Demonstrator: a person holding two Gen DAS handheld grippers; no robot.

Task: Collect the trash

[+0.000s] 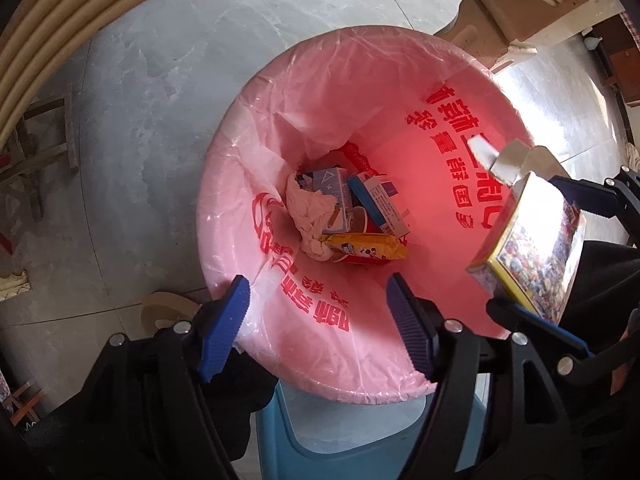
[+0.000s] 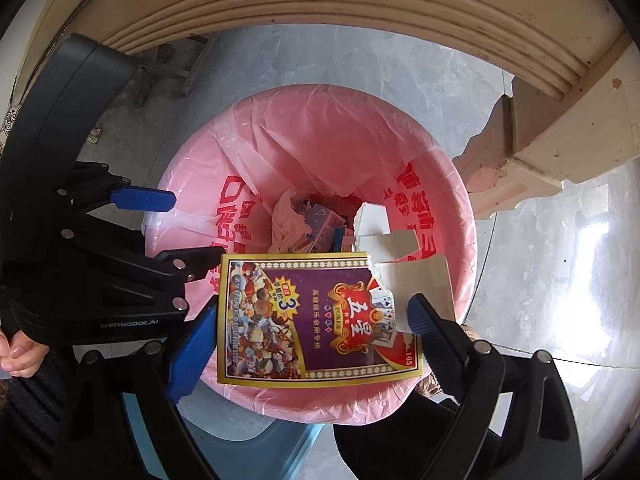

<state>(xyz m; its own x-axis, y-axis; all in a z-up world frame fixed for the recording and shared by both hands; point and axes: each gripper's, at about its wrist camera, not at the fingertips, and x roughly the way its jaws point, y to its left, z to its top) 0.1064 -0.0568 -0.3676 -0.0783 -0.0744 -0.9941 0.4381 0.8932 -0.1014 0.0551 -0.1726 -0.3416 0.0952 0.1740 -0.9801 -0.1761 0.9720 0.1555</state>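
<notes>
Our two claws over the pink-lined bin

Our left claw [image 1: 320, 320] stands apart with nothing between its blue pads, straight above the bin [image 1: 460, 128]. Our right claw [image 2: 308, 344] brackets a torn playing-card box [image 2: 316, 320] just above the rim, though we cannot tell whether its pads press. Tissue [image 1: 308, 216], cartons and a yellow wrapper [image 1: 364, 246] lie at the bottom.

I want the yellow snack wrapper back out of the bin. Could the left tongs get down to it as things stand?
Probably yes: the left tongs are open and empty over the bin's mouth, and the yellow wrapper lies uncovered on top of the trash.
</notes>
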